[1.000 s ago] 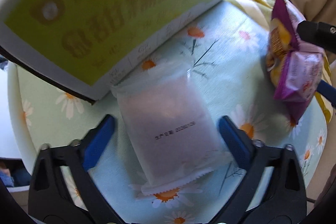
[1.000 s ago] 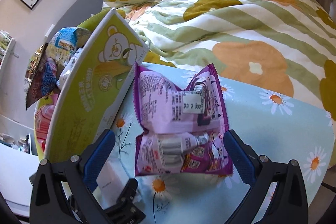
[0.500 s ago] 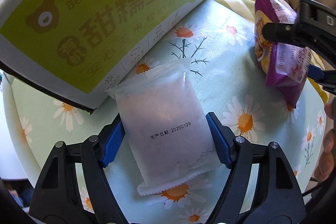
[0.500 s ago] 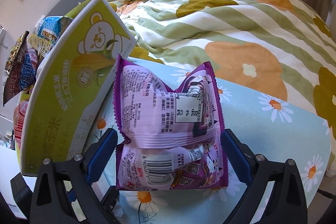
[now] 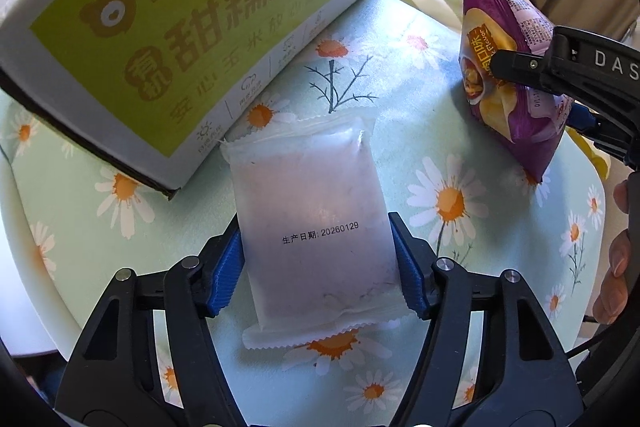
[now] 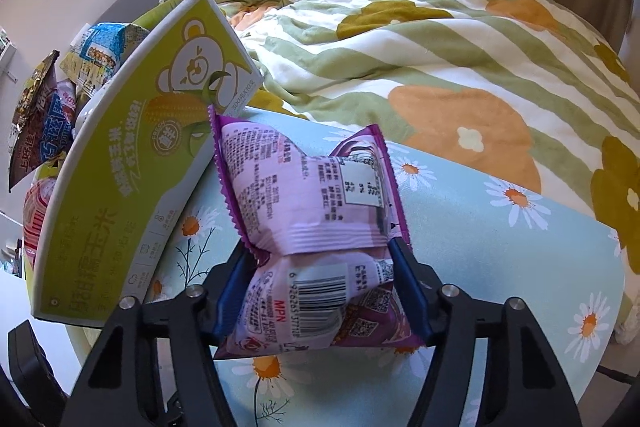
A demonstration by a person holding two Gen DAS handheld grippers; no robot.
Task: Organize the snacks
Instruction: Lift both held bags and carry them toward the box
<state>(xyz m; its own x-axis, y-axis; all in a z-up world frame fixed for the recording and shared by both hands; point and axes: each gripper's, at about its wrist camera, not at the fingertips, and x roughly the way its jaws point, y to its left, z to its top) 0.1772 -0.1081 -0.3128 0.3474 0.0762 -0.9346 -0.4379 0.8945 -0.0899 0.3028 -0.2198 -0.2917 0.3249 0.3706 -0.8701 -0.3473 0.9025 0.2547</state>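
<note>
A white frosted snack packet (image 5: pixel 312 211) with a printed date lies on the daisy-print table (image 5: pixel 460 131). My left gripper (image 5: pixel 316 267) is shut on its sides. A purple snack bag (image 6: pixel 316 223) is pinched at the waist between the blue pads of my right gripper (image 6: pixel 320 287) and held above the table. The purple bag (image 5: pixel 504 67) and the right gripper's arm show at the right of the left wrist view. A green "Milk Bear" corn box (image 5: pixel 180 23) stands just behind the white packet; it also shows in the right wrist view (image 6: pixel 132 163).
Several snack bags (image 6: pixel 60 95) stick out of the green box. A bed with a striped flower quilt (image 6: pixel 440 39) lies beyond the table's far edge. A hand (image 5: pixel 616 259) is at the right edge of the left wrist view.
Both grippers have closed: the left onto the white packet, the right onto the purple bag, which is now squeezed and lifted off the table.
</note>
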